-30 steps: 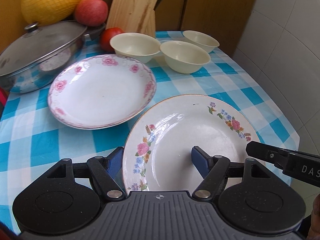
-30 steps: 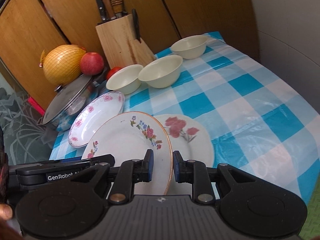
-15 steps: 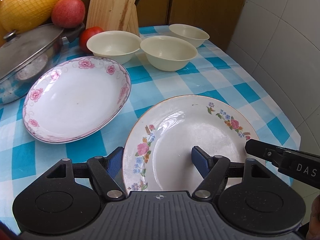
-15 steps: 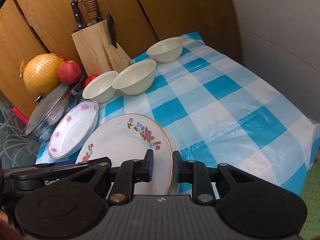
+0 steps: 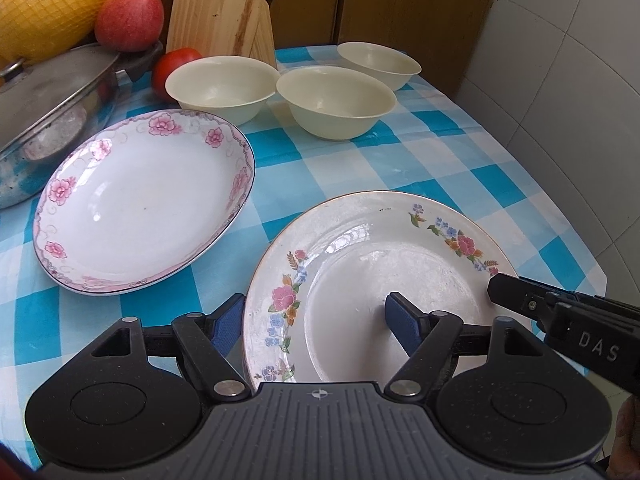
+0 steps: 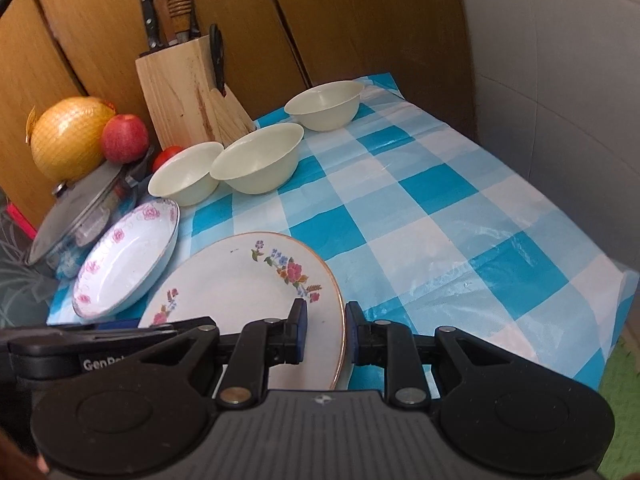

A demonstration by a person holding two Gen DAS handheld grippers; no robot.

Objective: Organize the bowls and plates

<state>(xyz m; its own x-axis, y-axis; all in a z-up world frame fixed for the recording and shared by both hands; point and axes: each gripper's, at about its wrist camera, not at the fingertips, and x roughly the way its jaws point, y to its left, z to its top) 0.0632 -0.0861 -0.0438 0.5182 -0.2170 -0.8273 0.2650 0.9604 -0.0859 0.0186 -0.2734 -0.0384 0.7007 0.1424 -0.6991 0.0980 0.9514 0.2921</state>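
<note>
Looking down my right claw [image 6: 324,332], I see its jaws closed on the rim of the floral plate [image 6: 248,280], one blue pad on the plate's face and the other behind the gold edge, at about four o'clock on the plate

My left claw [image 5: 314,316] stands wide and grips nothing. Its jaws have just been opening a little, and the plate's near rim is between them: the left finger sits just outside the rim at about seven o'clock, and the right finger hovers over the plate's well. I cannot tell whether either pad touches the china

The floral plate is at the near edge of the blue checked tablecloth [image 6: 440,208], and from these views I cannot tell whether it rests on the cloth or is lifted off it

At ten o'clock from it lies the pink-rimmed plate [image 5: 140,208], flat on the cloth and apart from the floral one. At twelve o'clock are three cream bowls [image 5: 222,88], upright and unstacked, the two nearer ones just beside each other and the third further back at one o'clock

Behind them stands the knife block [image 6: 180,92], with a lidded pot [image 5: 52,92] at nine o'clock beyond the pink-rimmed plate
</note>
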